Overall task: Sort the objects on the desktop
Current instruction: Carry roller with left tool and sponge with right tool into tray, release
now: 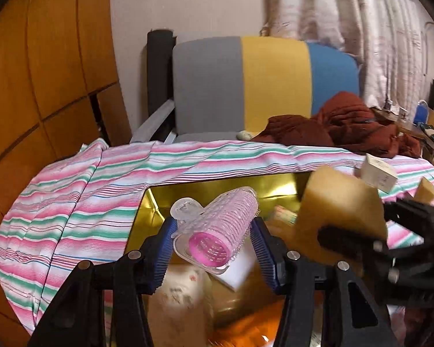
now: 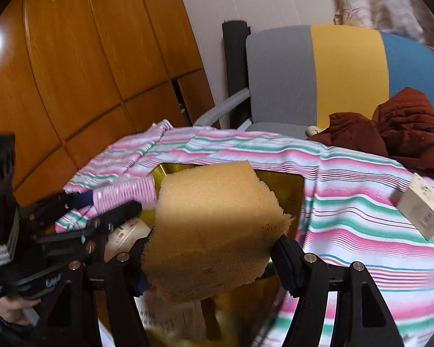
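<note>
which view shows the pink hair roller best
The left wrist view. There the pink hair roller sits centred and close between the left tool's blue pads, with its open pink end and clear clip visible, above the gold box. The right wrist view shows only a blurred side of it at the left, partly hidden behind the sponge.

No text is legible. Print on the small box (image 2: 422,209) at right is too small to read. Script on the left gripper (image 2: 117,212) body, lower left, is blurred.

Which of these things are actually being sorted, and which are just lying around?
Being sorted: pink hair roller in the left gripper; yellow sponge in the right gripper; gold box; small carton.
Lying around: chair; brown jacket.
</note>
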